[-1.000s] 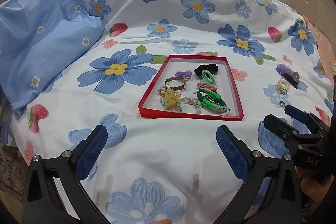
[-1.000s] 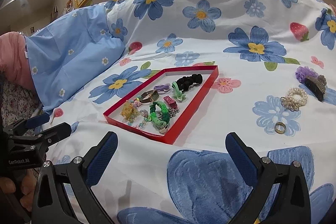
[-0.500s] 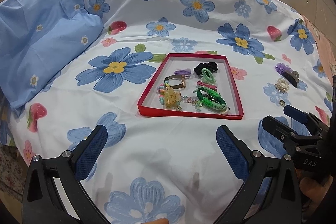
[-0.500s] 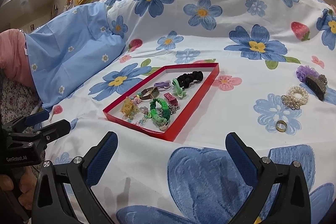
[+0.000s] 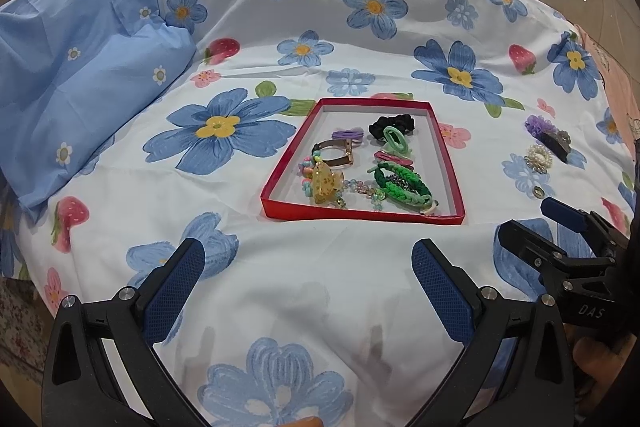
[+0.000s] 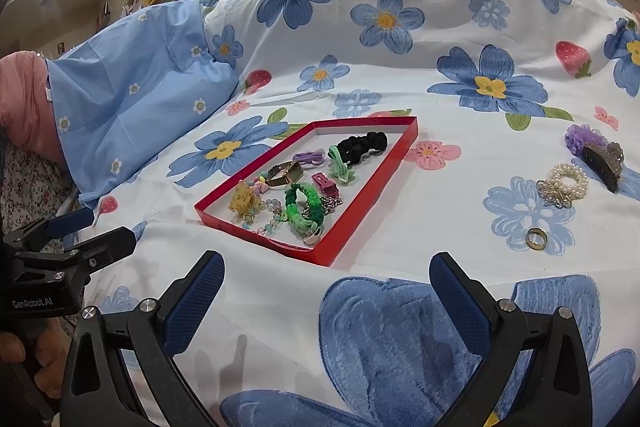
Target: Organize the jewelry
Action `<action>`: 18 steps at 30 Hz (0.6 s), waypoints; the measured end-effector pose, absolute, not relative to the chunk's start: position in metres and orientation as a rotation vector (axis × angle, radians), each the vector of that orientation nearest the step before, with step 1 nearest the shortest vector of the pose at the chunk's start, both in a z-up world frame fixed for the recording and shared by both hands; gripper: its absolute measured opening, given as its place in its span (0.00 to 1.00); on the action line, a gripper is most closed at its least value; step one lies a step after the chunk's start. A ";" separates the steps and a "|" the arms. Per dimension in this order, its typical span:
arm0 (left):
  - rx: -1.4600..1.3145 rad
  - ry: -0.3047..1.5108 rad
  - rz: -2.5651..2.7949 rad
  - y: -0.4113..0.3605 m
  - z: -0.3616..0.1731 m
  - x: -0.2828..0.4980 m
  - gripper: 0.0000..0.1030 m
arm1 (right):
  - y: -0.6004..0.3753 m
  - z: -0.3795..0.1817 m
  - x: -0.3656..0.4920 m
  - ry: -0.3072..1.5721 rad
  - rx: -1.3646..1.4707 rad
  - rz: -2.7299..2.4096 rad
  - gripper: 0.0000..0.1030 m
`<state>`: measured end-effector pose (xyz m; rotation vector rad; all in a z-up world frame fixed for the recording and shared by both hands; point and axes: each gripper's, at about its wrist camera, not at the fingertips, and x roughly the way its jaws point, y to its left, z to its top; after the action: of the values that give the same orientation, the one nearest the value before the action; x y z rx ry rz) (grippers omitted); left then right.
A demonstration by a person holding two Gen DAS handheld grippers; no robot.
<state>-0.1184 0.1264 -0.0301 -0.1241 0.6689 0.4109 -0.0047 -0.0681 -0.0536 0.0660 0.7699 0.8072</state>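
- Left wrist view looks forward, low over the bed point(image 5: 280, 267), squarely at the red tray point(image 5: 362, 215) nearby.
- Right wrist view sits further right, facing the tray point(image 6: 360, 203) obliquely.
- Both share tray and bedspread.

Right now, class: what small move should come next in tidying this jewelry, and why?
Probably ease the open right gripper toward the gold ring: it lies outside the red tray, nearest that gripper, and both grippers are empty.
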 end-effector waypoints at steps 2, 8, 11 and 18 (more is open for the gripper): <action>-0.126 0.667 0.410 0.126 -0.030 -0.119 1.00 | -0.068 -0.053 -0.005 0.769 0.065 0.807 1.00; -0.119 0.672 0.410 0.126 -0.032 -0.118 1.00 | -0.068 -0.053 -0.005 0.769 0.067 0.808 1.00; -0.122 0.673 0.407 0.127 -0.031 -0.118 1.00 | -0.067 -0.053 -0.005 0.769 0.067 0.808 1.00; -0.118 0.671 0.409 0.127 -0.031 -0.117 1.00 | -0.067 -0.052 -0.005 0.770 0.068 0.809 1.00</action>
<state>-0.1175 0.1268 -0.0311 -0.1175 0.6709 0.4091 -0.0053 -0.0671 -0.0524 0.0677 0.7697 0.8093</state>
